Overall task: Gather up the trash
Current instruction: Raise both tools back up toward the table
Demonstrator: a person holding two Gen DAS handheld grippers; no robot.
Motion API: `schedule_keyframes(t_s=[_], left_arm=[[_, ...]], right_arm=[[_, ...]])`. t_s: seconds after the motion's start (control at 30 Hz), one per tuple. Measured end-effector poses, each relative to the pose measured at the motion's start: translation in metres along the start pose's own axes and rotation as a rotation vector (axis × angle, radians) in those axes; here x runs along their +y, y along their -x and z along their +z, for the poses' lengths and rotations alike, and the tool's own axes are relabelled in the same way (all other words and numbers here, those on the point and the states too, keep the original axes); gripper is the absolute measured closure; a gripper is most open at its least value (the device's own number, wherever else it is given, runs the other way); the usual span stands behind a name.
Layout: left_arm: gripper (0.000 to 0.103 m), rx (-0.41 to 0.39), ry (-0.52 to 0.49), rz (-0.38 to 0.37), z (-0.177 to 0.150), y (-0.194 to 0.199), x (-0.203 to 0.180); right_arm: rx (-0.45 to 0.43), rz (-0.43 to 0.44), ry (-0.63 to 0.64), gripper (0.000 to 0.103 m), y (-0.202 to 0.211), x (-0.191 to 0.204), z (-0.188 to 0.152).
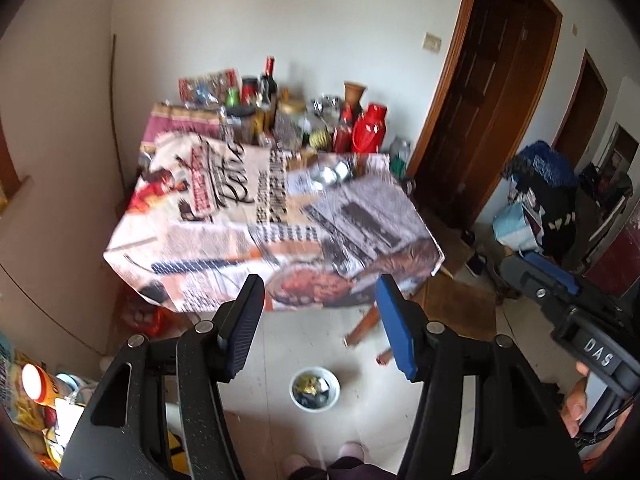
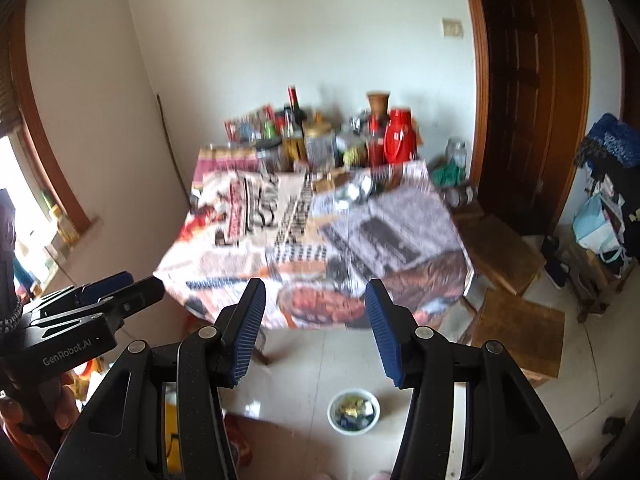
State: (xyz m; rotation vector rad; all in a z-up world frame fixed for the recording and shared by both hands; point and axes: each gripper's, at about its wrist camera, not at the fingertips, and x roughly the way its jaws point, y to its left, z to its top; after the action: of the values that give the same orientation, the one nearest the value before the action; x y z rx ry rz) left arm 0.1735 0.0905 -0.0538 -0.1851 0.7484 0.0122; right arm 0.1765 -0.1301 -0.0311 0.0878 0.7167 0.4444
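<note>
A white bowl (image 1: 315, 388) holding crumpled wrappers stands on the tiled floor in front of the table; it also shows in the right wrist view (image 2: 353, 411). Crumpled silver foil pieces (image 1: 330, 174) lie on the table's printed cloth (image 1: 224, 216), also in the right wrist view (image 2: 354, 192). My left gripper (image 1: 320, 328) is open and empty, held above the floor before the table. My right gripper (image 2: 316, 330) is open and empty, at similar height. Each gripper shows at the edge of the other's view.
Bottles, jars and a red thermos (image 1: 370, 128) crowd the table's far edge. A dark wooden door (image 2: 528, 92) is on the right, wooden stools (image 2: 516, 320) beside the table, bags and clothes (image 1: 540, 200) at far right, snack tins (image 1: 40, 384) at lower left.
</note>
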Motion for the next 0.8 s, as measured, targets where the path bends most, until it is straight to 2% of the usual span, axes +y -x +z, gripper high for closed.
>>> schedule_keyframes(t_s=[0.13,0.33,0.57,0.8], left_arm=[[0.044,-0.031,-0.003,0.006,0.010,0.011,0.003],[0.044,-0.050,-0.022,0.024,0.029,-0.003,-0.002],[0.044,-0.066,-0.029,0.046,0.069,-0.052,-0.022],[0.044,-0.084,-0.018,0.059,0.133,-0.111,-0.057]], right_arm=[[-0.048,0.005,-0.016,0.055,0.005,0.000,0.013],[-0.088,0.005,-0.015,0.055,-0.008,-0.008,0.032],[-0.103,0.019,0.005,0.055,-0.044,-0.033,0.064],[-0.121,0.033,0.043,0.055,-0.079,-0.079,0.124]])
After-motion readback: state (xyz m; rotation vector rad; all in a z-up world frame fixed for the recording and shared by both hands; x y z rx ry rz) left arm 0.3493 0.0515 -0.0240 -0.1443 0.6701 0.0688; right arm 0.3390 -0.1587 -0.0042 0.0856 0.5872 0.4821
